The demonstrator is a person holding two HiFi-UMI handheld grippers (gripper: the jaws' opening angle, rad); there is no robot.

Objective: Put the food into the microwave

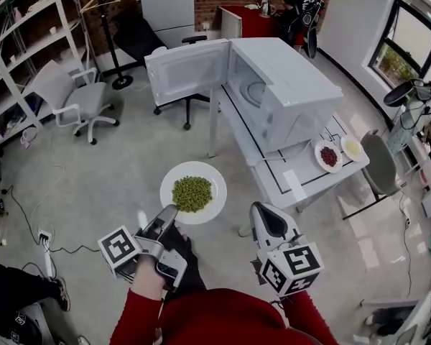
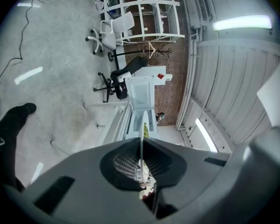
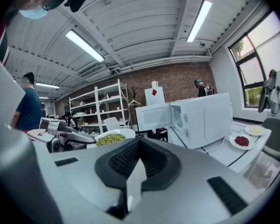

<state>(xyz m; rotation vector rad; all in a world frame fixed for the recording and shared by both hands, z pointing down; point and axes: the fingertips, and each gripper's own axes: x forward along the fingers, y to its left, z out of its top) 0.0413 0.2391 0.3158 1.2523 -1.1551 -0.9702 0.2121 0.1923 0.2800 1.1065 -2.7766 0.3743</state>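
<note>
Left gripper (image 1: 169,215): jaws clenched on the near rim of a white plate (image 1: 214,180), which the left gripper view shows edge-on between them. The plate is carried roughly level in the air above the floor, just short of the table (image 1: 302,187), with a heap of green peas (image 1: 192,193) at its centre. Right gripper (image 1: 261,213): jaws pressed together beside the plate and not touching it; a thin pale sliver sits in their seam, nature undetermined. Assessment: the plate is stiff, probably ceramic, smooth-glazed and breakable. Held by one edge it will tend to droop, and the loose peas will roll off at any tilt. The rim is the only sound hold; a second grip on the opposite rim would steady it. Beyond, the microwave (image 1: 291,95) stands on the table, door (image 1: 188,70) swung wide, turntable visible inside.
</note>
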